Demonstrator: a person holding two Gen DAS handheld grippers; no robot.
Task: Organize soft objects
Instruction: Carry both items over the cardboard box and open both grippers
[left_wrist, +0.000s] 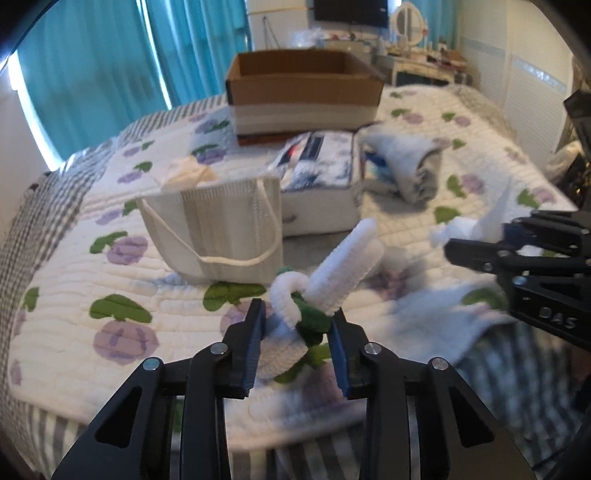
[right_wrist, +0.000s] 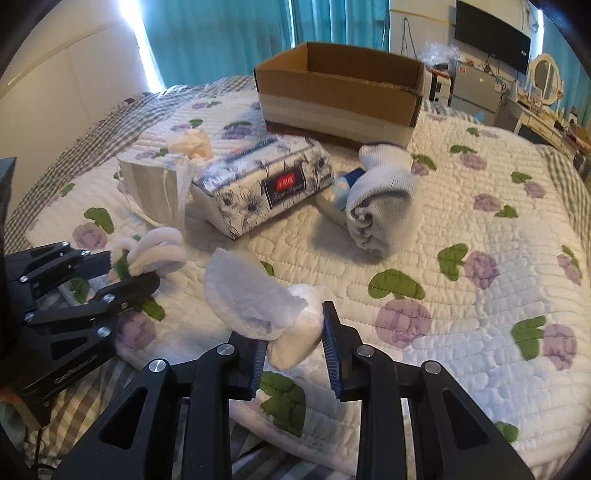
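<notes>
Between left gripper (left_wrist: 297, 325) pads, low on quilted floral bedspread (left_wrist: 122, 258): white-and-green twisted chenille flower (left_wrist: 314, 295), clasped, long axis slanting up-right toward open brown cardboard box (left_wrist: 303, 88). Right gripper (right_wrist: 293, 343) clenched on crumpled white tissue (right_wrist: 258, 302), similarly far from box.

On the bed: 1 cardboard box (right_wrist: 340, 88), 1 tissue pack (right_wrist: 262, 184), 1 face mask (left_wrist: 210, 229), 1 rolled sock bundle (right_wrist: 380, 206), 1 white-and-green chenille flower (left_wrist: 314, 291), 1 crumpled tissue (right_wrist: 255, 299), and 2 claws.
</notes>
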